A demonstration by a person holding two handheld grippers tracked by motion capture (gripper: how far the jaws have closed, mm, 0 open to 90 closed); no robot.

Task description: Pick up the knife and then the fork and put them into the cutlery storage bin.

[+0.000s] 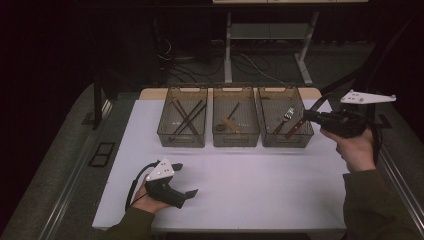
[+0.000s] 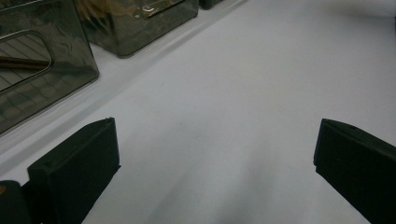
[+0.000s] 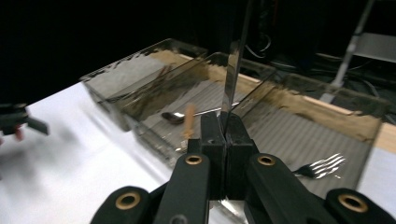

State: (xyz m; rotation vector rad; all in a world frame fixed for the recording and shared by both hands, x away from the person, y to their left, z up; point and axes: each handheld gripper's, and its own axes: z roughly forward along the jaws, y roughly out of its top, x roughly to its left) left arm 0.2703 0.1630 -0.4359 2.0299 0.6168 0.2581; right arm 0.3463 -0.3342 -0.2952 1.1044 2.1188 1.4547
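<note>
R hand-held gripper (image 3: 223,140) clamps knife (image 3: 236,60) over right bin (image 1: 285,140) | L hand-held gripper (image 2: 215,154) wide, empty, bare table (image 2: 243,93)

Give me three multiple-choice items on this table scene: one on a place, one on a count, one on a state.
1. Where does the fork lie?
A. in the right-hand bin
B. on the bare table
C. in the left-hand bin

2. How many bins stand in the row?
A. two
B. three
C. five

3. How do the left gripper's jaws stand?
A. shut on a spoon
B. shut on nothing
C. wide open, nothing between them

Answers:
1. A: the fork lies in the right-hand bin.
2. B: three bins stand side by side.
3. C: the left gripper shows bare table between its jaws.
</note>
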